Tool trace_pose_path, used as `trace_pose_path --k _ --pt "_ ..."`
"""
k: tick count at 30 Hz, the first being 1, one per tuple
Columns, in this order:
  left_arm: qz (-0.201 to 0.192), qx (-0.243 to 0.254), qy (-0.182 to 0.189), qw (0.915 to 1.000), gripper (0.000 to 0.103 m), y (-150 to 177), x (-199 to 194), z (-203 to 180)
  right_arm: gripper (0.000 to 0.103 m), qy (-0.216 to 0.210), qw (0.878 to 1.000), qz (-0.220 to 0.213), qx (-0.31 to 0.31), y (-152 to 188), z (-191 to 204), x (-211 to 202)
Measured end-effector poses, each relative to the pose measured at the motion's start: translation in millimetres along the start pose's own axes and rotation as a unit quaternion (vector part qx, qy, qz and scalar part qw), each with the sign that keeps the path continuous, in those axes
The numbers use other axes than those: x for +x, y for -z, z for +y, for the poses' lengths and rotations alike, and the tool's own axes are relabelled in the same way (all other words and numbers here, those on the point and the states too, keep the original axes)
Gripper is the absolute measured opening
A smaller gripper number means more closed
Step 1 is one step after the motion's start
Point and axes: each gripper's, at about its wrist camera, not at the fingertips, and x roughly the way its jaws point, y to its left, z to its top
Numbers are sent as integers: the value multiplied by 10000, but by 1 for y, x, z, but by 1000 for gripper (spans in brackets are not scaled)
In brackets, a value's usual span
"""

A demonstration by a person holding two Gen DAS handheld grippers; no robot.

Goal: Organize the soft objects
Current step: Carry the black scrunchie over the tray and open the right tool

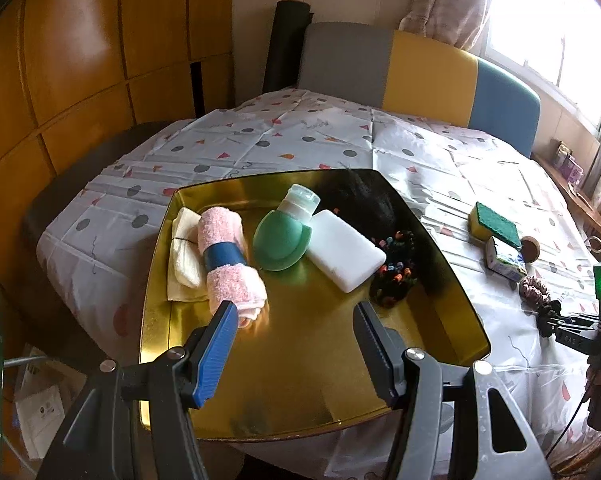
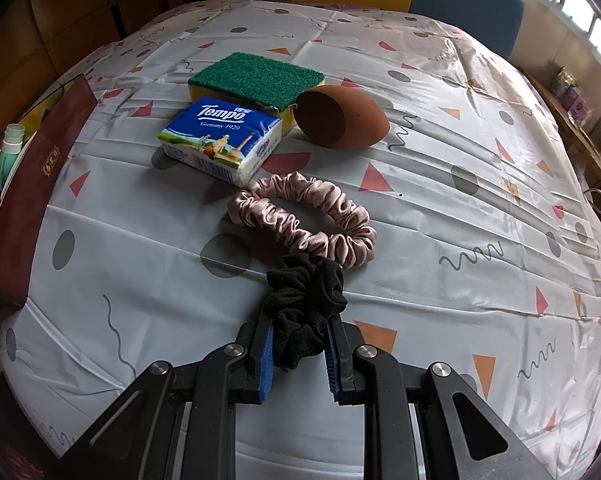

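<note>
Pinching a bunched black scrunchie (image 2: 305,304) between its blue pads, the right gripper (image 2: 300,354) holds it just above the patterned tablecloth (image 2: 460,200), seemingly so it can be carried over to the gold tray (image 1: 312,380), whose dark red outer wall sits at nine o'clock in the right wrist view. Directly at twelve o'clock from the held scrunchie, touching or nearly touching it, lies a pink satin scrunchie (image 2: 300,216) flat on the cloth. Further toward twelve sit a tissue pack (image 2: 220,140), a green-topped sponge (image 2: 256,78) behind it, and a brown egg-shaped sponge (image 2: 340,116) on its side at one o'clock. These still wait outside the tray, so the sorting looks partly done.

The left gripper (image 1: 296,320) hovers over the tray's near part with its tongs spread and nothing between them; its left pad is just beside the end of a rolled pink towel (image 1: 230,260). Inside the tray, from nine to three o'clock, lie a folded cream cloth (image 1: 182,256) under the towel, a green squeeze bottle (image 1: 284,236), a white block (image 1: 348,256) and a beaded dark hair tie (image 1: 394,272).
</note>
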Motion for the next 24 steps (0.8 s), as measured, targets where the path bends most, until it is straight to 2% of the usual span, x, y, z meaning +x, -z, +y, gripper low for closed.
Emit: trace_pose_path --k 12,20,24 --pt "-10 -150 95 9998 61 -1 -2 11 20 161 9998 53 125 -5 4 -7" --pt "-18 -240 83 9997 61 4 -2 22 20 169 9996 -175 136 -5 17 -29" --pt "-35 -296 75 9995 61 4 -3 27 20 41 9991 -425 63 -8 29 -47"
